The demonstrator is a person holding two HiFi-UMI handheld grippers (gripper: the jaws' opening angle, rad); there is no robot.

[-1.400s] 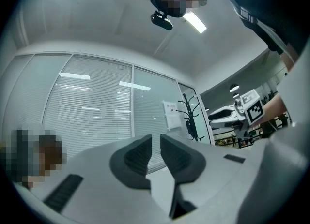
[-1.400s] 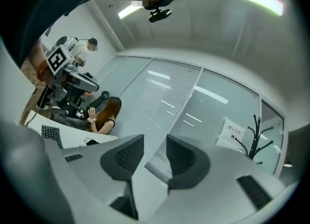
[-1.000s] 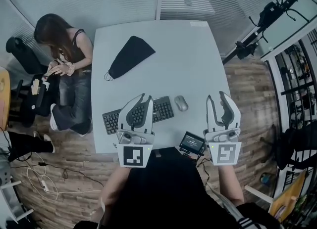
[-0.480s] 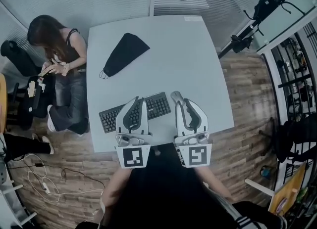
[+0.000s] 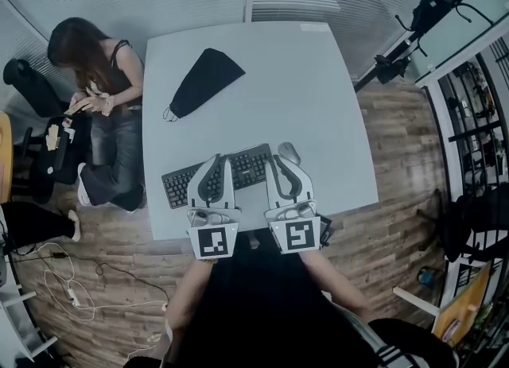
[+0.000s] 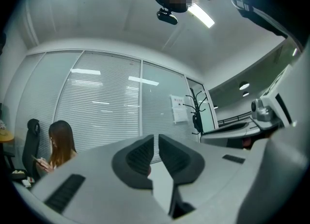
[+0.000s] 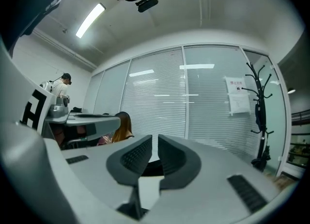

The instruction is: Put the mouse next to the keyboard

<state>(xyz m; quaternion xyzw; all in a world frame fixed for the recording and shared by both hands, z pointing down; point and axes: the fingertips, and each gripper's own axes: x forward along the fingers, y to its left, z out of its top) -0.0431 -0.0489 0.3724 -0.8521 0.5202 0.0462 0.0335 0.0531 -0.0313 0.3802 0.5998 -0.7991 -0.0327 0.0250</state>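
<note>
The mouse (image 5: 290,153) lay on the table (image 5: 262,72) just off the right end of the keyboard (image 5: 253,169), a little beyond the tips of the right gripper (image 5: 283,161) and slightly to their right. Its long axis seemed to run roughly away from the person, about in line with the jaws. Those jaws had just been closing, down to a thin slit with nothing between them. The left gripper (image 5: 223,160) hung over the keyboard, farther from the mouse, its jaws likewise drawn together and empty.

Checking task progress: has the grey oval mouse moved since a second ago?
No. The grey oval mouse still lies just right of the black rectangular keyboard.
</note>
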